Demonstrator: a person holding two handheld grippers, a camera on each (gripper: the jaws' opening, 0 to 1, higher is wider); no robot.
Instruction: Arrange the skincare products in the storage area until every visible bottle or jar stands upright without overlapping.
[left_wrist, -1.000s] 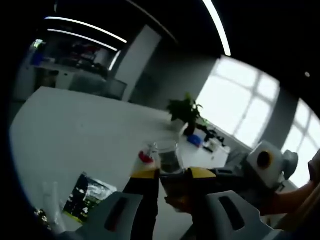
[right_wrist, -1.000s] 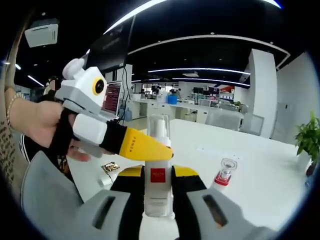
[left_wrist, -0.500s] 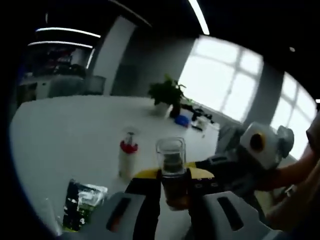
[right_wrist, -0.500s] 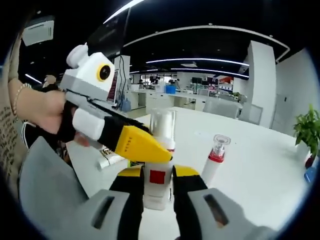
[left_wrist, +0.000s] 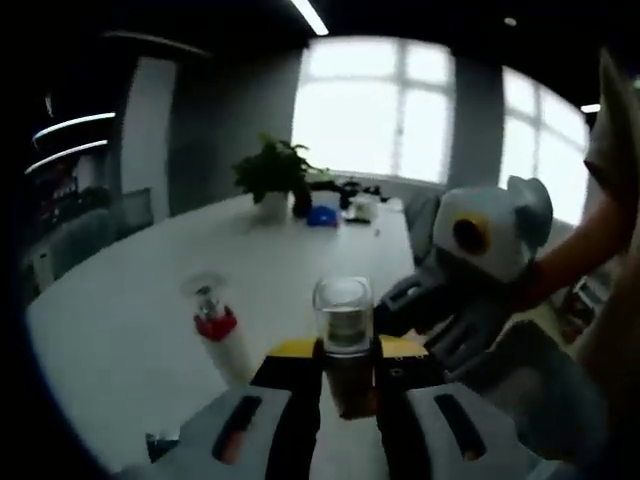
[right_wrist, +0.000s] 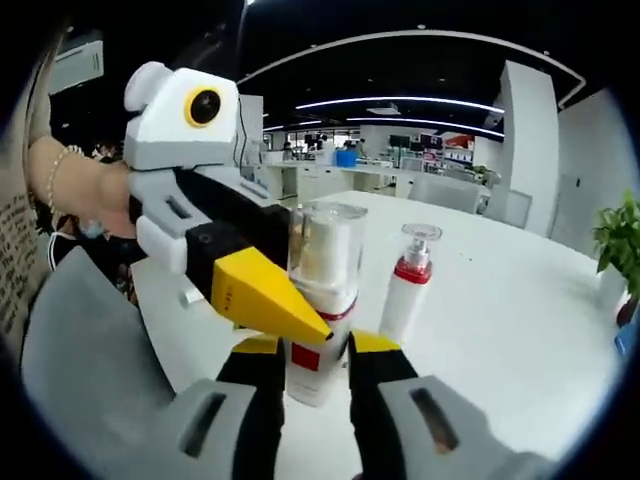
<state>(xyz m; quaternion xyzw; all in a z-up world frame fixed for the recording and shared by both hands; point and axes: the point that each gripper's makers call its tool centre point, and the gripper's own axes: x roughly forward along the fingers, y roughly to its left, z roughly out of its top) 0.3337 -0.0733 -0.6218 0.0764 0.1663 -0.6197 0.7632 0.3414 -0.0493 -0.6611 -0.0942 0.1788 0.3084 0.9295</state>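
Note:
A white bottle with a red label and a clear cap (right_wrist: 322, 250) leans slightly left between the jaws of my right gripper (right_wrist: 318, 345), which is shut on its lower body. My left gripper (right_wrist: 268, 302) reaches in from the left, its yellow finger lying across the same bottle. In the left gripper view a clear-capped bottle (left_wrist: 343, 312), looking amber against the window light, sits clamped in my left gripper (left_wrist: 345, 350), and the right gripper (left_wrist: 420, 320) comes at it from the right. A white bottle with a red collar (right_wrist: 405, 290) (left_wrist: 217, 338) stands upright on the white table (right_wrist: 520, 330) close by.
A potted plant (left_wrist: 270, 172) and a blue item (left_wrist: 322, 215) sit at the table's far end near the windows. A person's hand and wrist (right_wrist: 75, 190) hold the left gripper. Desks and chairs fill the office behind.
Both grippers stayed on the clear-capped bottle and carried it closer to the red-collared bottle, which now looks larger. The left gripper view swung towards the windows.

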